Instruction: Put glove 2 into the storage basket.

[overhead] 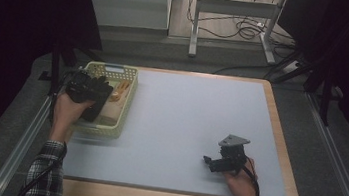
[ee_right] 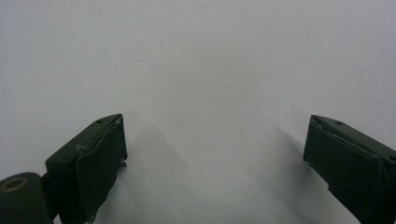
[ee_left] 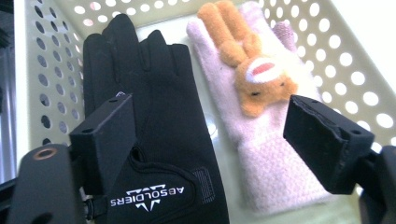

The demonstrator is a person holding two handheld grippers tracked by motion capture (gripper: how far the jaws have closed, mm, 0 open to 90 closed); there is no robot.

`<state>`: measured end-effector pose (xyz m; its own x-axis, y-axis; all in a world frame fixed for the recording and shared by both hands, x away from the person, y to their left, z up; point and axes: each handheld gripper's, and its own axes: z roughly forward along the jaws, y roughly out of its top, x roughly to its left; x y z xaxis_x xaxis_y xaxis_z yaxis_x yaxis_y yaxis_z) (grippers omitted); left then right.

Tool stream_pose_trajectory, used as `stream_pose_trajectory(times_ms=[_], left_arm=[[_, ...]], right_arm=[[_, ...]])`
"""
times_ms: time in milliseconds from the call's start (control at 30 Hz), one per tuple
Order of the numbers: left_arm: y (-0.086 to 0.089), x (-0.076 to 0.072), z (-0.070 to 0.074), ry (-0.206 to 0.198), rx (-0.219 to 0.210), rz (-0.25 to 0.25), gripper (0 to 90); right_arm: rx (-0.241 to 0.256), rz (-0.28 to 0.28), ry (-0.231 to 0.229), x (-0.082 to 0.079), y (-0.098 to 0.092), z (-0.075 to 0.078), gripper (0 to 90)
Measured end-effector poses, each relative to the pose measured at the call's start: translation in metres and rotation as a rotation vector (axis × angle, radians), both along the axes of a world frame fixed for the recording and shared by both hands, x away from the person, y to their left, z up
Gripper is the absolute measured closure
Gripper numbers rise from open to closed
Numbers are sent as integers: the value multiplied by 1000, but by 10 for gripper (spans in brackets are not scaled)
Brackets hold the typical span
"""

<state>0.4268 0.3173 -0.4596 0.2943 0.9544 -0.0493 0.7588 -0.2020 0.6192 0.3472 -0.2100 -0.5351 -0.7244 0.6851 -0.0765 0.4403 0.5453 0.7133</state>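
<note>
While the right tool [overhead: 211, 161] rests near the worktop's [overhead: 184, 124] front edge with jaws wide and empty, the left tool [ee_left: 210, 135] hangs wide above the perforated basket [ee_left: 355, 51], where a black glove [ee_left: 159, 107] lies beside a pink glove [ee_left: 261, 154].

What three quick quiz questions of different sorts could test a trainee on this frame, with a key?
1. True or false: the left gripper is shut on the black glove.
2. Which lies beside the black glove in the perforated basket? A) a pale knit glove with an orange plush animal B) a blue sock C) a red cap
3. Fill in: the right gripper hovers open over the bare grey ____.

Key
1. False; its jaws stand open above both gloves.
2. A, the pale knit glove.
3. Mat.
</note>
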Motion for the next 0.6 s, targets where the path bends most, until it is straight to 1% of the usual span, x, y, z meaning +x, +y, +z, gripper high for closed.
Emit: stream_pose_trajectory(times_ms=[167, 267, 533, 600], left_arm=[[-1, -5, 1, -8, -6, -15, 140], [-1, -8, 2, -14, -21, -19, 121], [-2, -15, 4, -21, -19, -46, 78], [-3, -17, 4, -27, -27, -50, 72]], right_arm=[[-2, 0, 0, 0, 0, 0, 58], [-2, 0, 0, 0, 0, 0, 58], [-2, 0, 0, 0, 0, 0, 58], [-2, 0, 0, 0, 0, 0, 58]])
